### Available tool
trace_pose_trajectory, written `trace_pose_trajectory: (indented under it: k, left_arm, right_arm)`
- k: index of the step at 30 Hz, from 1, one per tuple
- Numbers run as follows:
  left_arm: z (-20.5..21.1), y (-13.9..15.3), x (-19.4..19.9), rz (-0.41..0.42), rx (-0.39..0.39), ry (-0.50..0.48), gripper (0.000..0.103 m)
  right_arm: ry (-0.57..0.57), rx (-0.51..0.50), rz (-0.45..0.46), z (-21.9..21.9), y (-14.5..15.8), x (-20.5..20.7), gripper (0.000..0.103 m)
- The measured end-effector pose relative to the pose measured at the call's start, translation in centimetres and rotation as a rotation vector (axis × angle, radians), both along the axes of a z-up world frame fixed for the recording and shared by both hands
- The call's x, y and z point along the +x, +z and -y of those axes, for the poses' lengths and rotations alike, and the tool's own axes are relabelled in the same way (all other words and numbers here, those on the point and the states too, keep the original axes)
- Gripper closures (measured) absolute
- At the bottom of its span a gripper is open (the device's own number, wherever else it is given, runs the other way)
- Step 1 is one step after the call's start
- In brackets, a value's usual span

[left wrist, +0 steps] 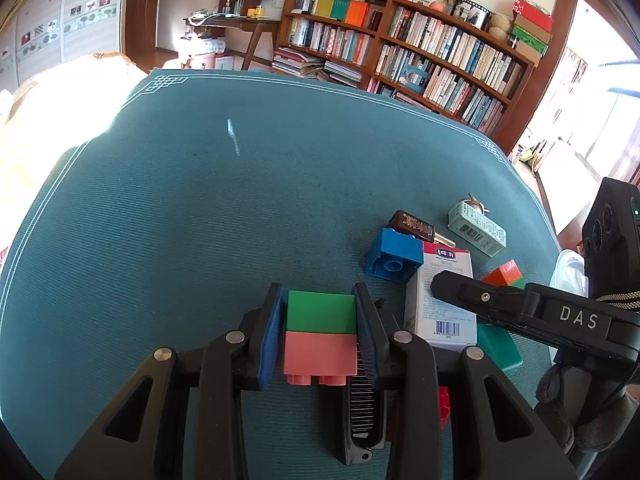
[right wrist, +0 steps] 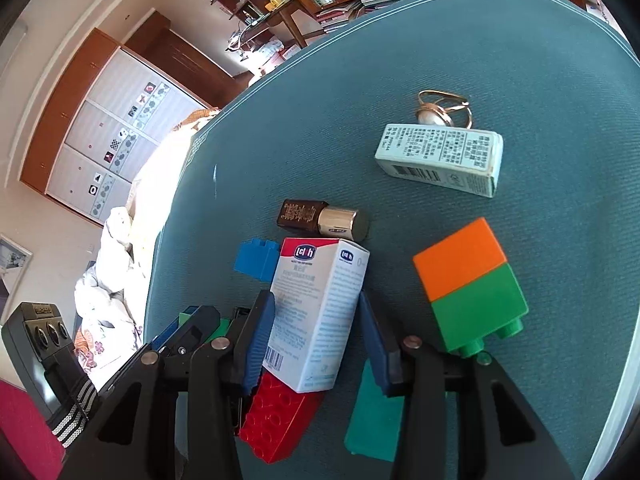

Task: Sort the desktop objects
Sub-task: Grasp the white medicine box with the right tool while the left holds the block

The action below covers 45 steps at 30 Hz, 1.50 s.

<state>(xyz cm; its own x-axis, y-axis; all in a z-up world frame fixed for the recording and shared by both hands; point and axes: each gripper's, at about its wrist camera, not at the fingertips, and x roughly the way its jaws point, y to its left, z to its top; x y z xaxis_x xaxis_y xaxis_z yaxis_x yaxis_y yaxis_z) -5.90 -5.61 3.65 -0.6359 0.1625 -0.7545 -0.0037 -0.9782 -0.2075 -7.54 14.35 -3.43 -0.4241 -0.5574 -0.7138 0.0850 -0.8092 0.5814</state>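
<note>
My left gripper [left wrist: 321, 326] is shut on a stack of two bricks, a green brick [left wrist: 321, 312] on a pink brick [left wrist: 320, 354], just above the teal table mat [left wrist: 200, 200]. My right gripper [right wrist: 310, 320] has a white box [right wrist: 316, 312] with a red and blue label between its blue pads [right wrist: 256, 340], which lie against the box's sides. The box leans on a red brick [right wrist: 280, 420]. In the left wrist view the right gripper [left wrist: 436, 280] reaches in from the right over the white box [left wrist: 440, 308].
Around the box lie a blue brick [right wrist: 256, 258], a brown bottle with a gold cap [right wrist: 320, 218], a pale green carton [right wrist: 440, 158], a gold ring [right wrist: 444, 108], an orange-and-green brick stack [right wrist: 472, 284] and a teal block [right wrist: 372, 416]. A black comb [left wrist: 362, 412] lies under my left gripper.
</note>
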Motion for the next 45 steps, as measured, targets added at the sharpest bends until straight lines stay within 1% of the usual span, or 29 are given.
trace_pose_trajectory:
  k: [4, 6, 7, 8, 9, 11, 12, 13, 16, 18, 20, 24, 27, 29, 31, 34, 37, 39, 42, 44, 45]
  left_arm:
    - [-0.4, -0.2, 0.0, 0.011, -0.004, -0.011, 0.066]
    - [-0.6, -0.2, -0.1, 0.013, -0.003, -0.013, 0.066]
    - [-0.6, -0.1, -0.1, 0.011, -0.002, -0.014, 0.066]
    - [-0.5, 0.0, 0.0, 0.008, -0.001, -0.012, 0.066]
    - [-0.3, 0.1, 0.0, 0.003, 0.001, -0.008, 0.066]
    - [-0.1, 0.3, 0.1, -0.007, 0.007, 0.005, 0.066]
    - [0.1, 0.3, 0.1, -0.003, -0.003, 0.01, 0.066]
    - [0.3, 0.2, 0.1, -0.002, -0.006, 0.017, 0.066]
    - [1.1, -0.1, -0.1, 0.004, 0.019, 0.036, 0.066]
    - [1.3, 0.0, 0.0, -0.005, 0.012, 0.047, 0.066]
    - [1.4, -0.1, -0.1, -0.005, 0.011, 0.048, 0.066]
    - [0.7, -0.6, -0.2, 0.012, -0.005, 0.022, 0.066]
    - [0.3, -0.9, -0.1, 0.012, -0.037, 0.014, 0.066]
    - [0.2, -1.0, 0.0, 0.011, -0.044, 0.013, 0.066]
    - [0.1, -1.2, 0.1, 0.012, -0.057, 0.01, 0.065]
    - [-0.5, -2.2, 0.5, 0.045, -0.085, -0.011, 0.065]
    - [-1.5, -2.5, 1.5, -0.001, -0.164, -0.019, 0.065]
    - [-1.3, -2.4, 1.4, -0.002, -0.149, -0.011, 0.065]
    - [-0.8, -2.4, 1.5, -0.01, -0.121, -0.002, 0.068]
    - [-0.6, -2.3, 1.6, -0.019, -0.112, 0.001, 0.068]
    - [-0.6, -2.2, 1.7, -0.028, -0.11, 0.001, 0.069]
  right_arm:
    - [-0.002, -0.001, 0.009, 0.3, 0.0, -0.3, 0.053]
    - [0.005, -0.012, 0.014, 0.4, 0.1, -0.4, 0.045]
    - [0.015, -0.016, 0.013, 0.6, 0.2, -0.4, 0.036]
    - [0.023, -0.008, 0.012, 0.8, 0.3, -0.3, 0.031]
    - [0.028, 0.019, 0.007, 1.3, 0.5, -0.3, 0.03]
    - [0.041, 0.105, -0.011, 2.2, 0.8, -0.1, 0.03]
    - [0.049, 0.149, -0.022, 2.5, 0.9, 0.1, 0.03]
    - [0.042, 0.171, -0.036, 2.7, 1.0, 0.2, 0.03]
    - [0.026, 0.212, -0.036, 2.4, 0.9, 0.1, 0.03]
    - [0.015, 0.233, -0.048, 2.2, 0.9, 0.1, 0.035]
    - [0.013, 0.278, -0.066, 2.3, 1.0, 0.2, 0.04]
    - [0.04, 0.338, -0.097, 2.6, 1.1, 0.7, 0.04]
    - [0.072, 0.39, -0.141, 3.0, 1.4, 1.0, 0.04]
    - [0.082, 0.417, -0.169, 2.7, 1.5, 1.6, 0.04]
    - [0.082, 0.429, -0.182, 2.1, 1.6, 2.1, 0.04]
    - [0.08, 0.439, -0.193, 1.2, 1.7, 2.9, 0.04]
    - [0.076, 0.476, -0.21, 1.2, 1.6, 3.1, 0.04]
    - [0.085, 0.505, -0.205, 1.5, 0.9, 3.0, 0.04]
    - [0.092, 0.597, -0.272, 2.8, 0.6, 3.7, 0.041]
    - [0.105, 0.578, -0.284, 2.8, 0.8, 4.0, 0.052]
    - [0.105, 0.565, -0.284, 2.7, 0.9, 4.1, 0.052]
